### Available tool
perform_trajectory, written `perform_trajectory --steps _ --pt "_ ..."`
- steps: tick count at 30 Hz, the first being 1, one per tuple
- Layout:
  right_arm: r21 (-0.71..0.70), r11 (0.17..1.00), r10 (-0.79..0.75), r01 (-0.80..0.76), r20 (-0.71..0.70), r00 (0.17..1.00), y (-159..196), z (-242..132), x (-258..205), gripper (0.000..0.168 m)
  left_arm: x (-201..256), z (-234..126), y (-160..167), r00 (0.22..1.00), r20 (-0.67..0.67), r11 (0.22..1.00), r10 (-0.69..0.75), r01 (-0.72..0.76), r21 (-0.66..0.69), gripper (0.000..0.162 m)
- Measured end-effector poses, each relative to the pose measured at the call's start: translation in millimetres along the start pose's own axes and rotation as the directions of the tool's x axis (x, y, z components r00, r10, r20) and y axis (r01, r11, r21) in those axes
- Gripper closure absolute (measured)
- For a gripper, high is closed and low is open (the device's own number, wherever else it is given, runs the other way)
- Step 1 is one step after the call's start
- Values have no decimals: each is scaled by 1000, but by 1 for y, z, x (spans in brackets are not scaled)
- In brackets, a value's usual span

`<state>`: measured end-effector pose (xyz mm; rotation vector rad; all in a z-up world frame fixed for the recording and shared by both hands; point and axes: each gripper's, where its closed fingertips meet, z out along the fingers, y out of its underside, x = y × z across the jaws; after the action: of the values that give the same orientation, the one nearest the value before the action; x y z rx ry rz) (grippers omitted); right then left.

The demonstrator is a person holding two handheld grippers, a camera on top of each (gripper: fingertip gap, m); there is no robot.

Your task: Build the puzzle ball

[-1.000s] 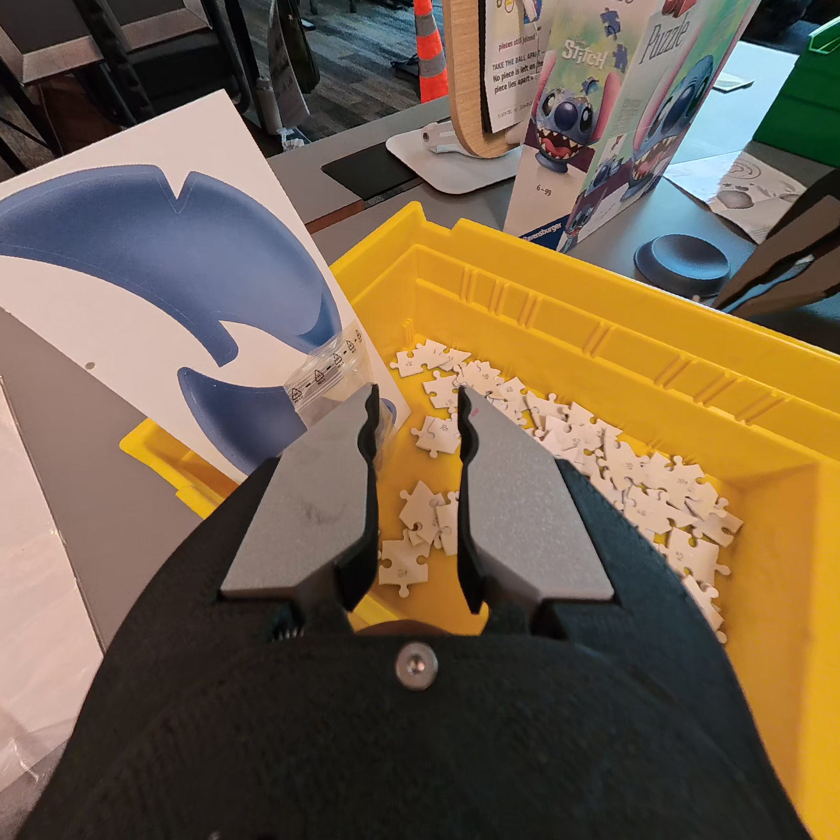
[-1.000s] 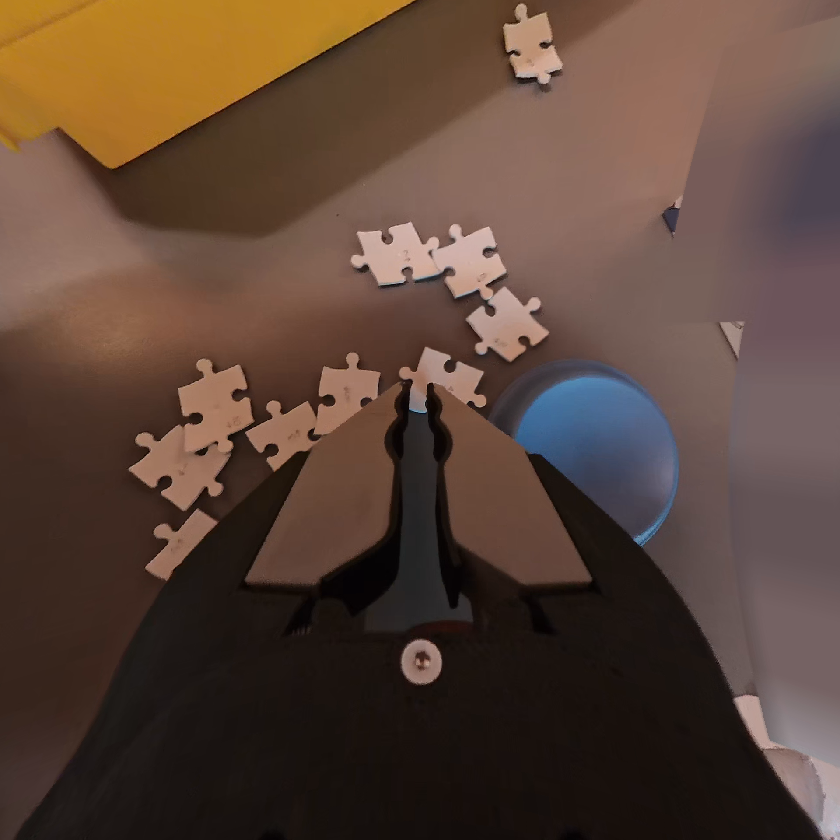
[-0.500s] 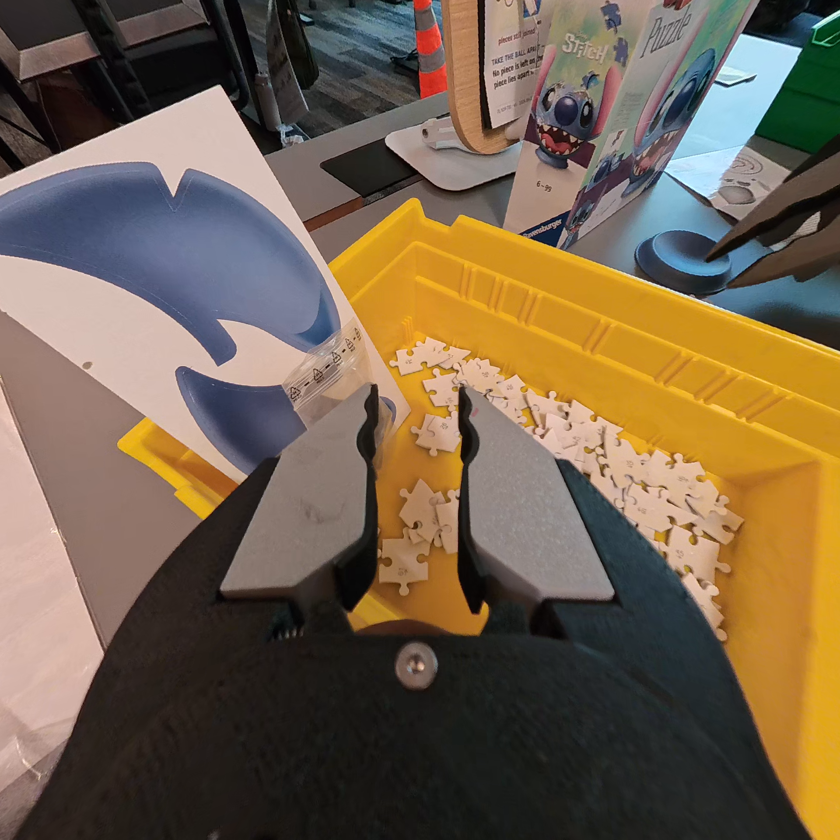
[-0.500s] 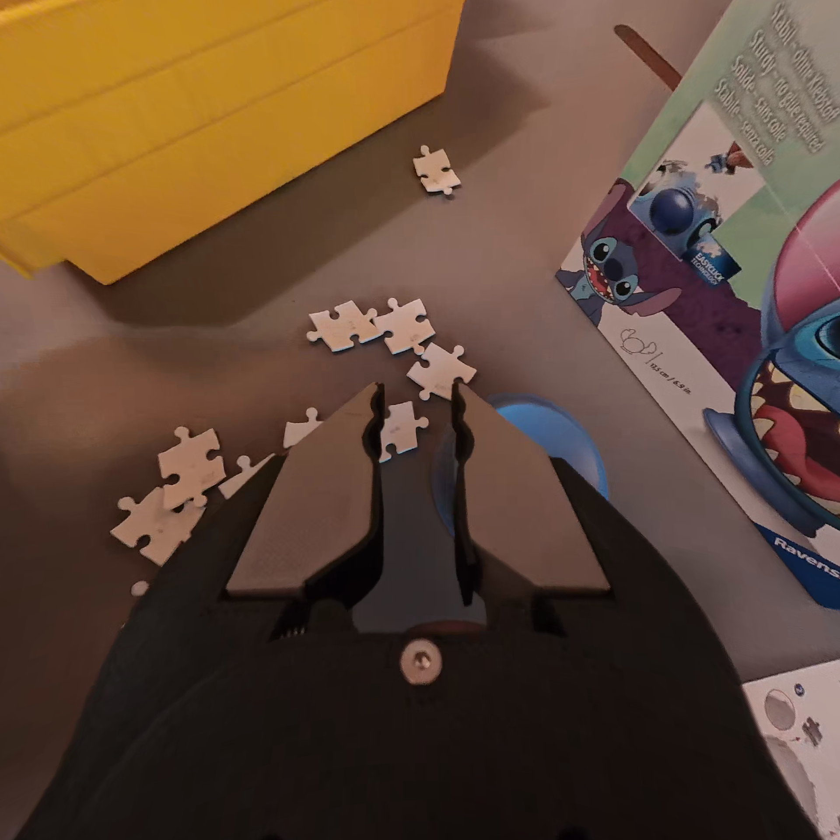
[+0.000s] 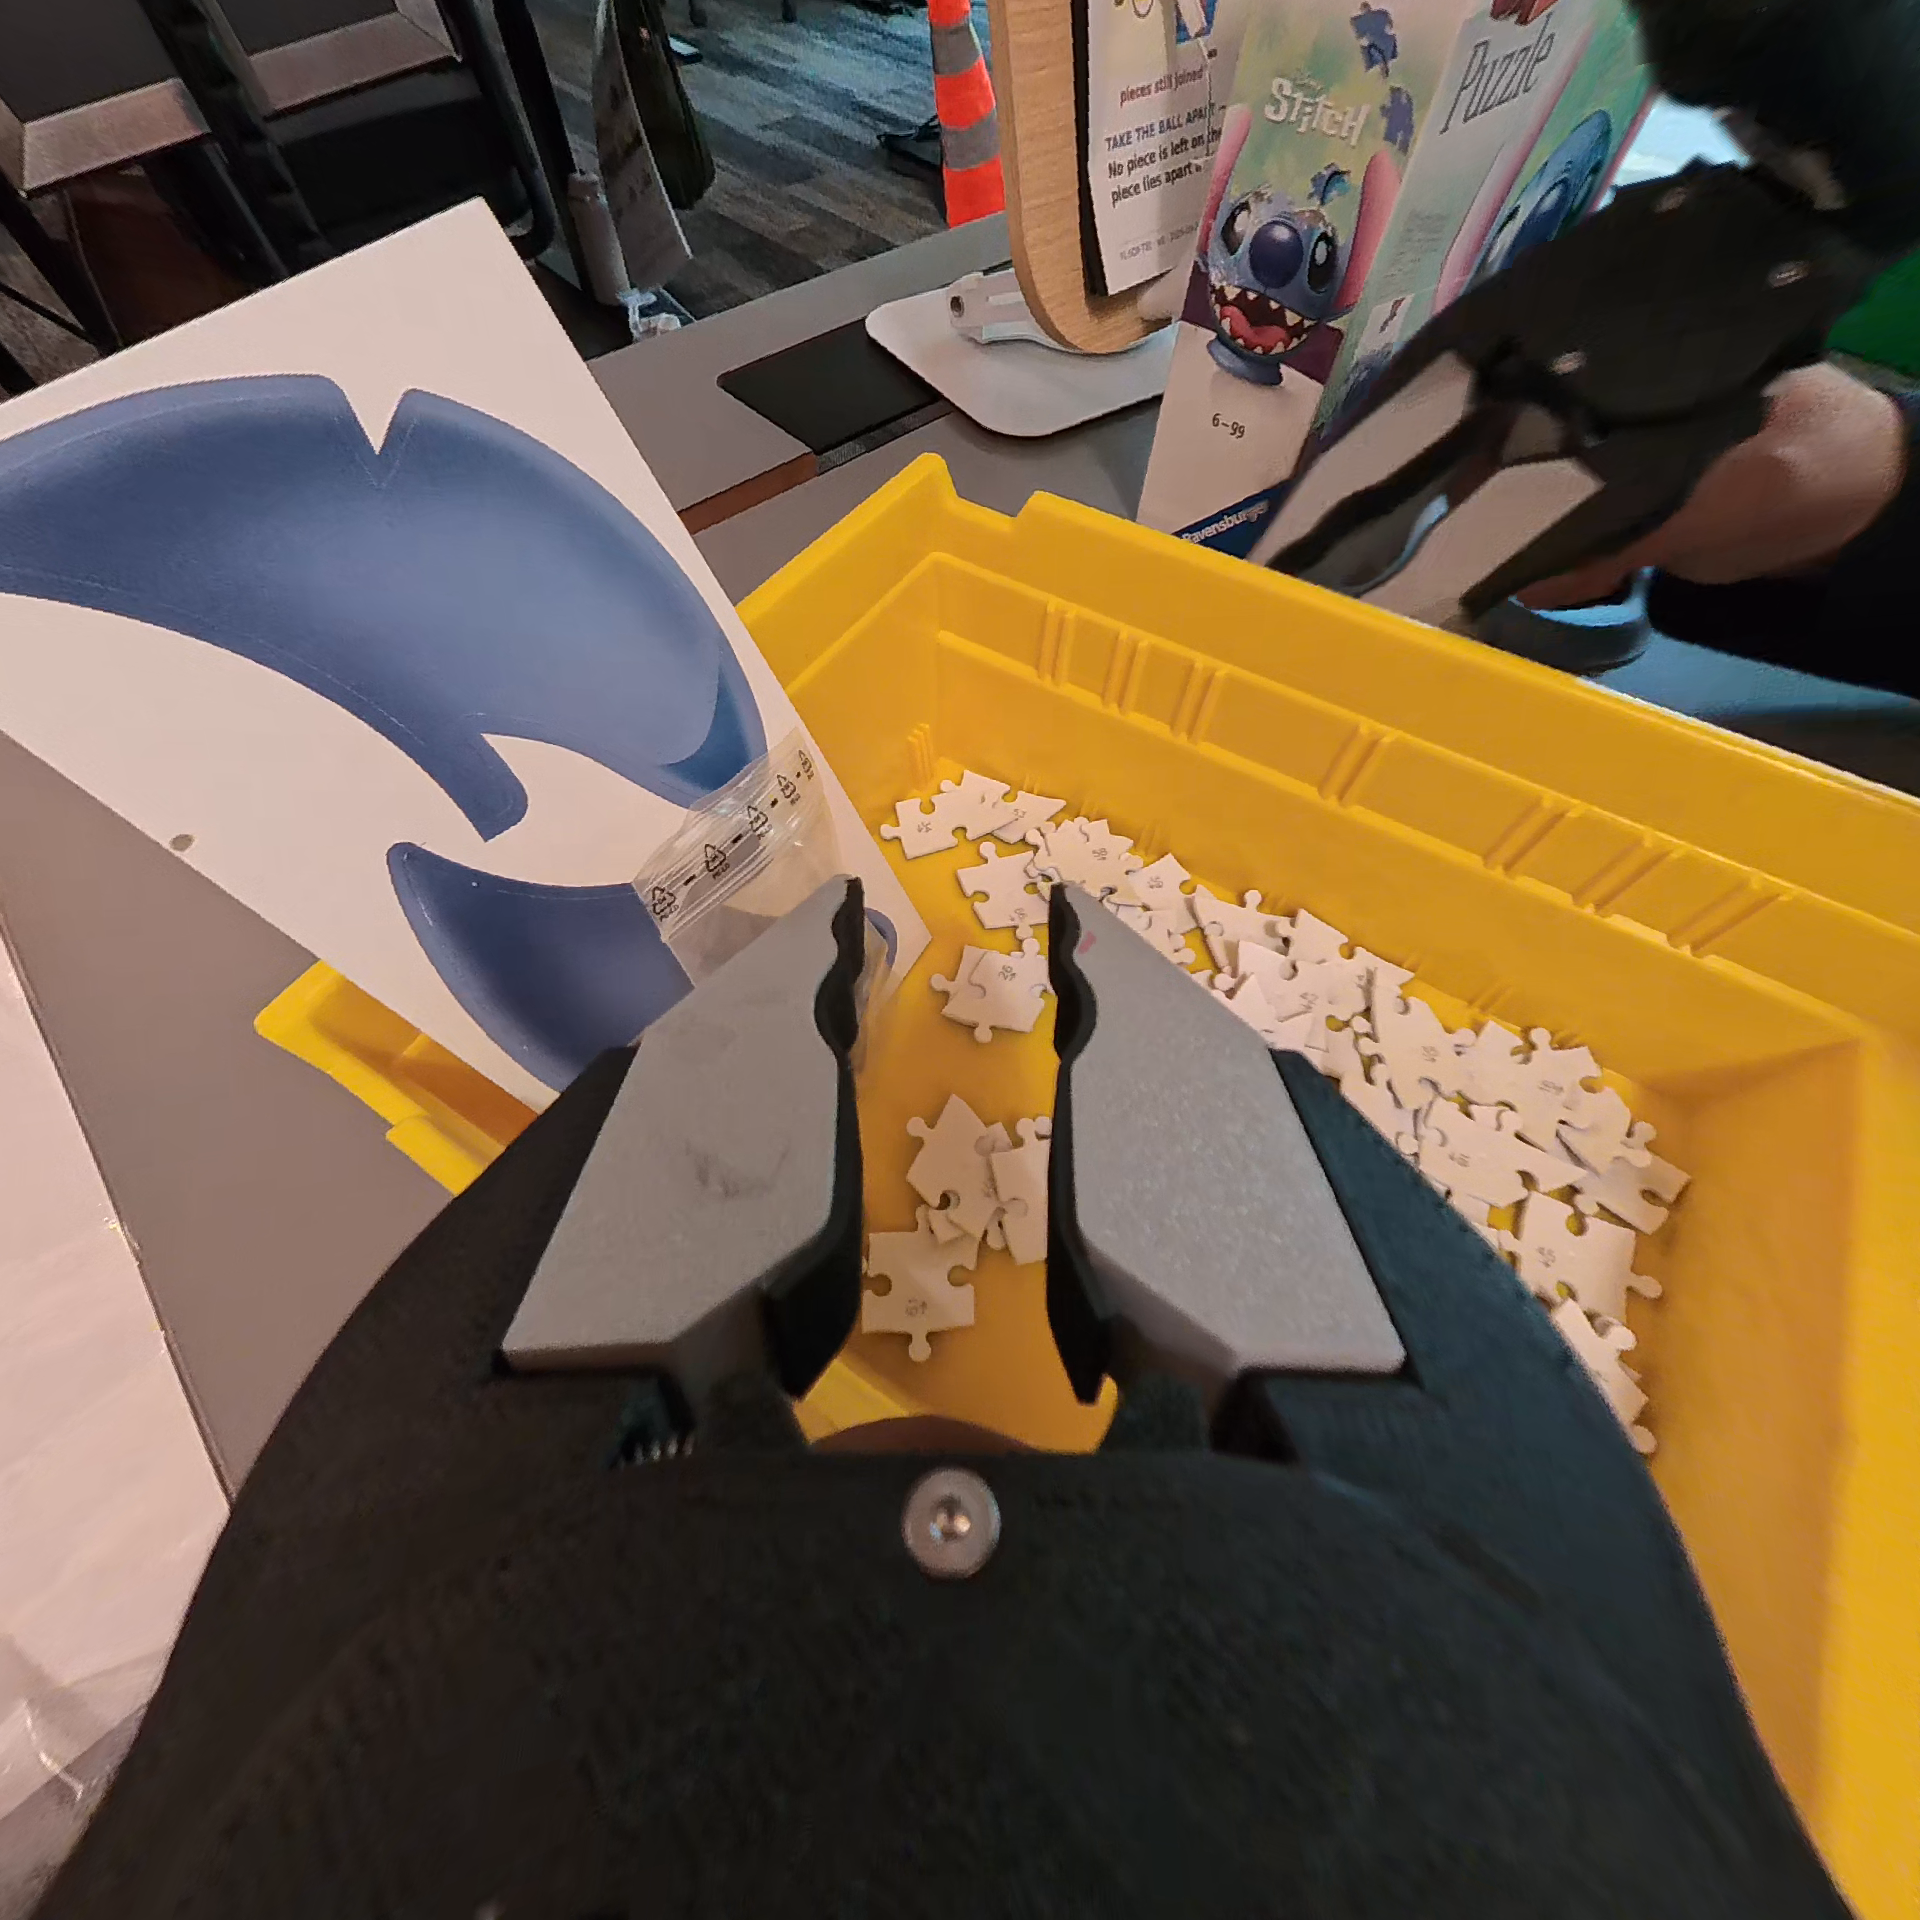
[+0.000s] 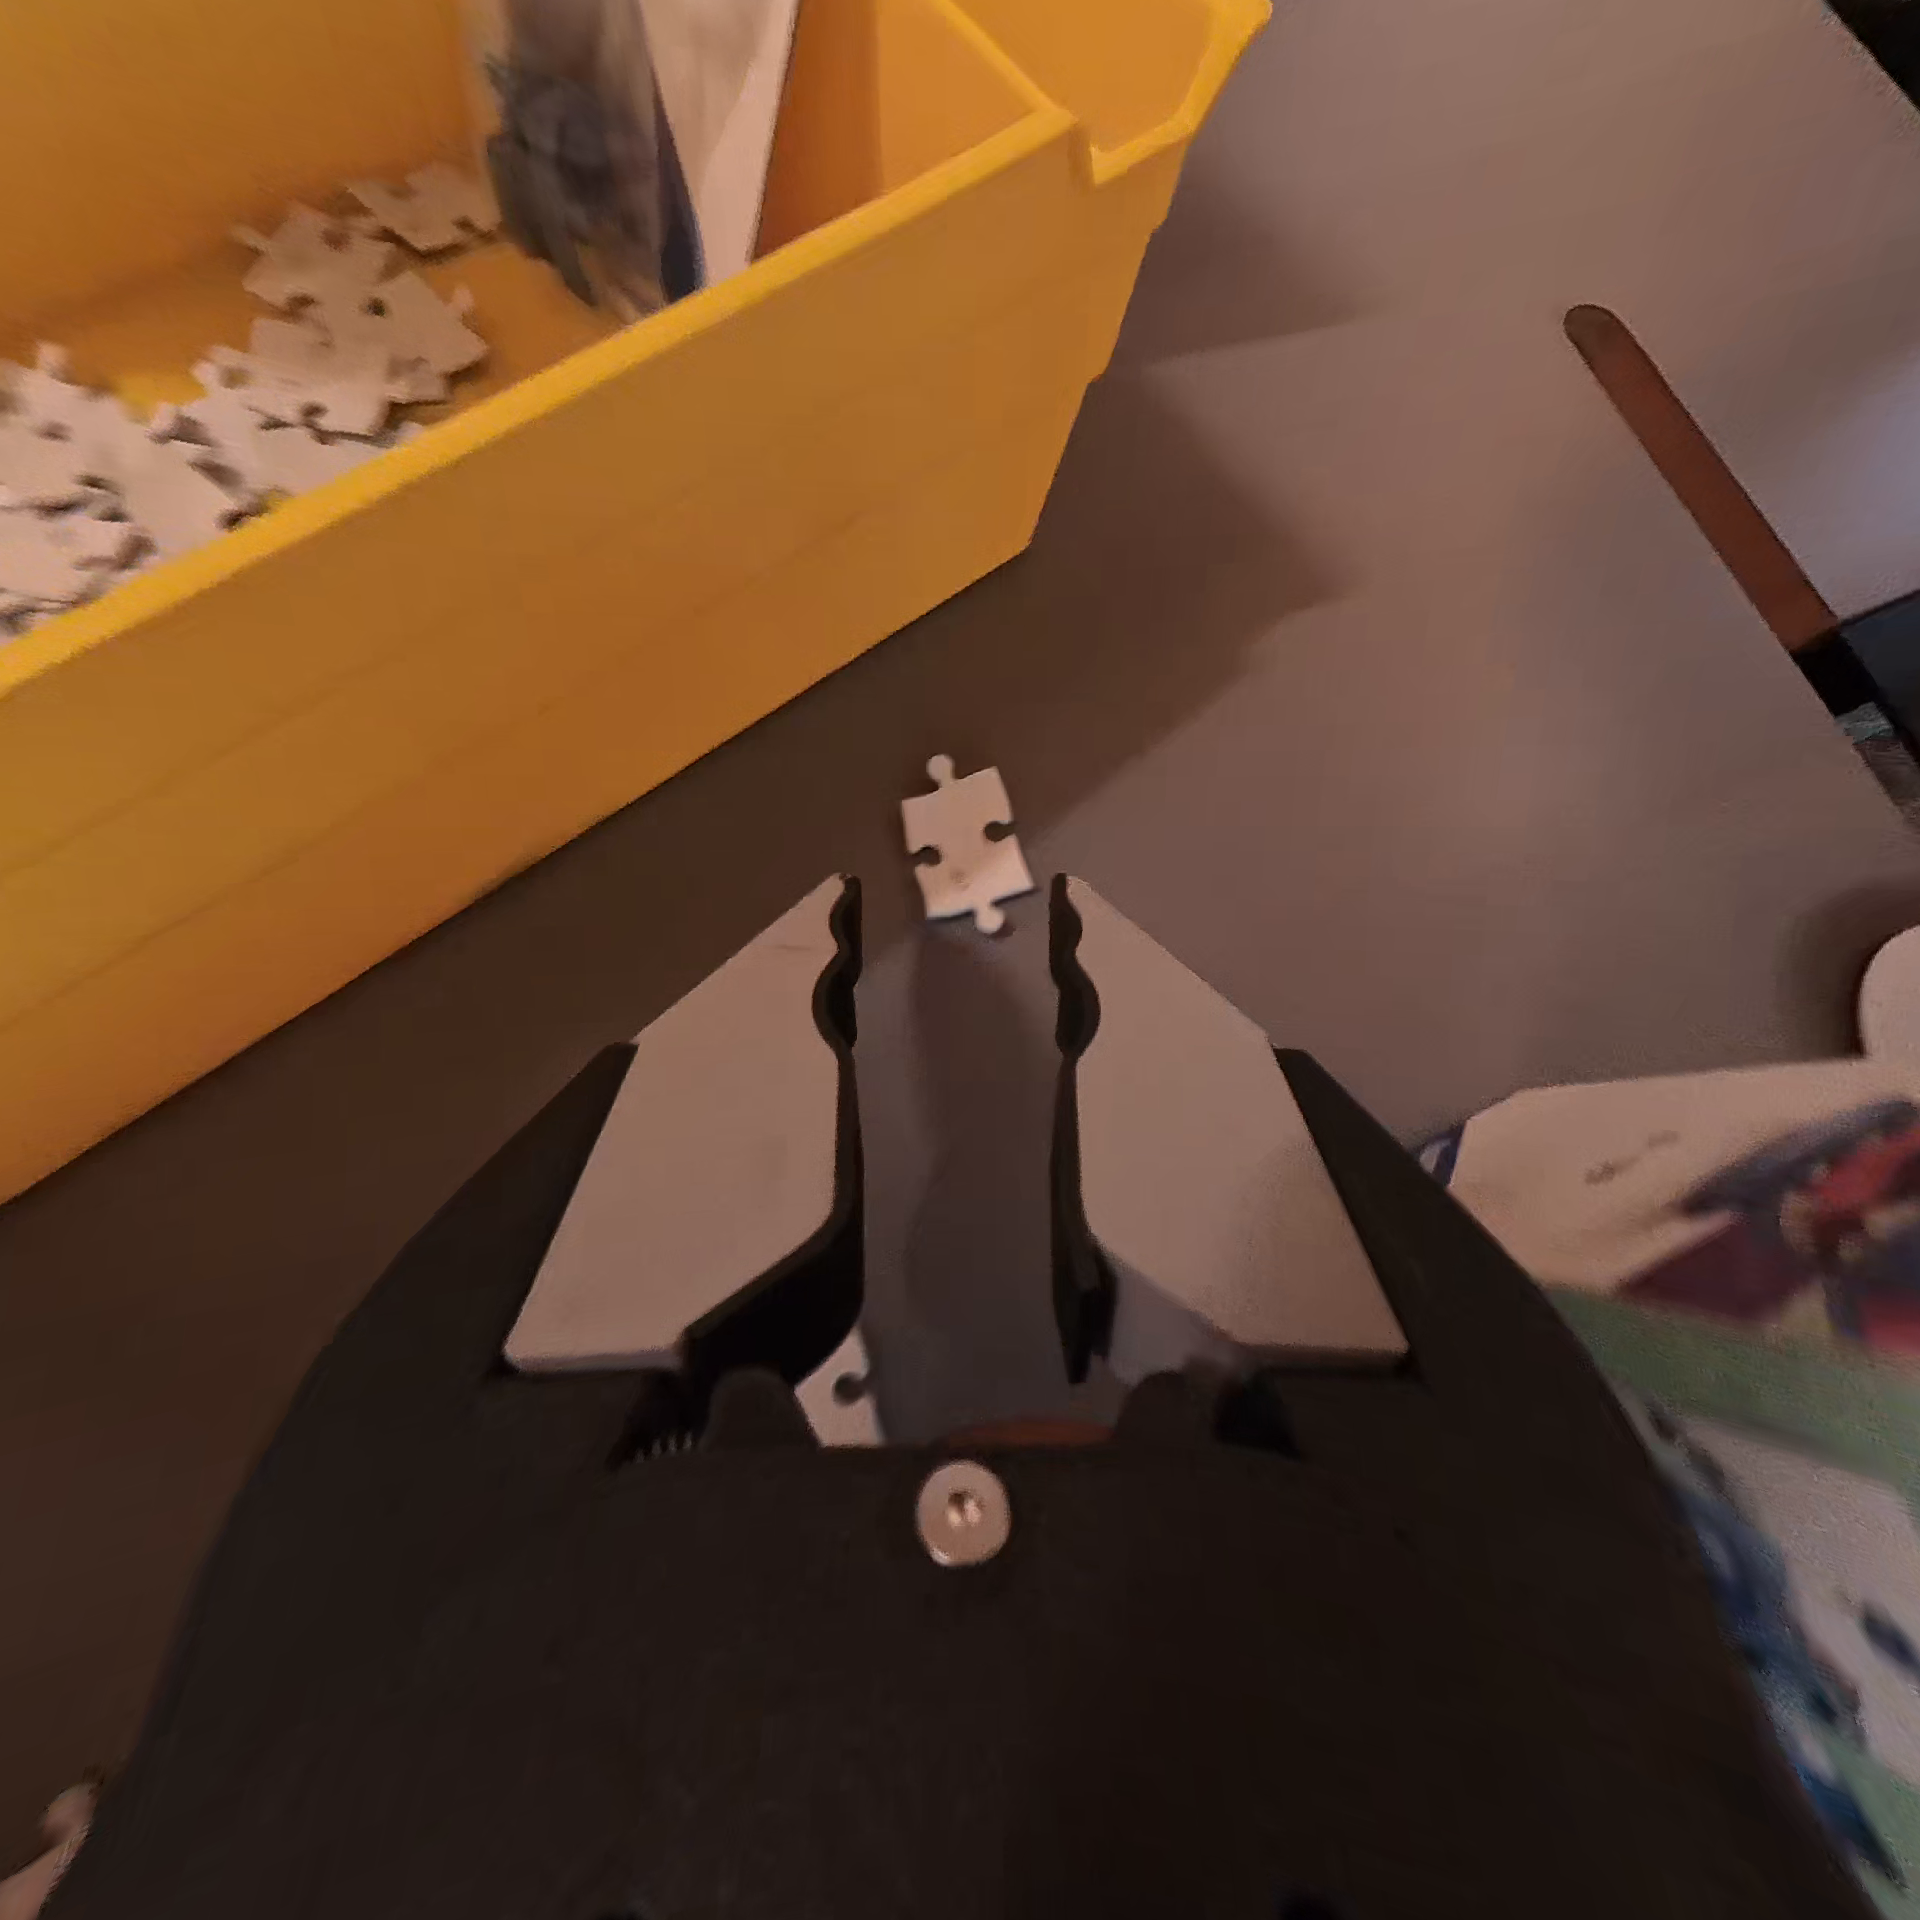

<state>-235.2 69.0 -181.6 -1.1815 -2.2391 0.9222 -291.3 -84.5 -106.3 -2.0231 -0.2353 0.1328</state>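
A yellow bin holds several white puzzle pieces. My left gripper is open and empty, held above the bin's near left part. My right gripper is open and empty, low over the grey table beside the bin's outer wall. A single white puzzle piece lies on the table just beyond its fingertips. The right gripper also shows in the left wrist view, behind the bin's far rim.
A white card with blue shapes and a clear plastic bag lean in the bin's left end. The puzzle box stands behind the bin; it also shows in the right wrist view. A dark round stand sits under the right gripper. Across from one pair of fingers to the other is roughly 20 centimetres.
My right gripper opened wider and moved away from the cluster of pieces and the blue dome toward the bin and the lone piece. My left gripper has stayed still and open.
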Motion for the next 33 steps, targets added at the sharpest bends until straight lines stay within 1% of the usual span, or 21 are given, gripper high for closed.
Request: perform_trajectory --steps 3,6,7,9,12,15,17,20,22,24,27,29,32,33 --pt "-41 999 -32 31 -14 999 1 19 8 134 1 0 0 1000 -4 1000 3 -3 -3 130" --pt "-85 996 -19 21 26 999 6 32 6 131 2 0 0 1000 -6 1000 5 -5 -5 129" --pt "-83 996 -11 15 49 999 5 34 3 140 2 0 1 1000 -7 1000 5 -5 -5 129" --pt "-89 996 -9 14 63 998 6 33 1 146 2 0 1 1000 -9 1000 5 -5 -6 129" --pt "-111 993 -24 31 62 998 16 23 -3 147 2 0 1 1000 -10 1000 5 -5 -6 129" --pt "-116 992 -55 55 6 998 26 5 -4 147 3 0 1 1000 -8 1000 8 -8 -7 129" --pt "-88 994 -72 70 -30 997 26 -11 -7 147 3 0 1 1000 -7 1000 9 -9 -7 129" --pt "0 995 -100 100 -54 994 18 -40 -18 147 3 0 0 1000 -4 1000 10 -10 -7 129" --pt "47 987 -151 152 -12 988 21 -57 -34 147 2 0 0 1000 -1 1000 11 -11 -7 129" --pt "70 971 -232 229 55 971 32 -65 -53 147 2 0 0 1000 3 1000 11 -11 -6 129" --pt "70 946 -325 318 154 933 47 -66 -70 147 2 1 0 1000 6 1000 12 -12 -7 130" --pt "57 935 -354 350 181 917 49 -65 -70 146 2 1 0 1000 10 1000 14 -14 -7 130" --pt "51 923 -381 382 265 886 51 -67 -77 146 2 1 0 1000 13 1000 16 -16 -6 130" --pt "47 916 -396 398 269 878 50 -65 -76 146 2 1 0 1000 13 1000 17 -17 -6 130"
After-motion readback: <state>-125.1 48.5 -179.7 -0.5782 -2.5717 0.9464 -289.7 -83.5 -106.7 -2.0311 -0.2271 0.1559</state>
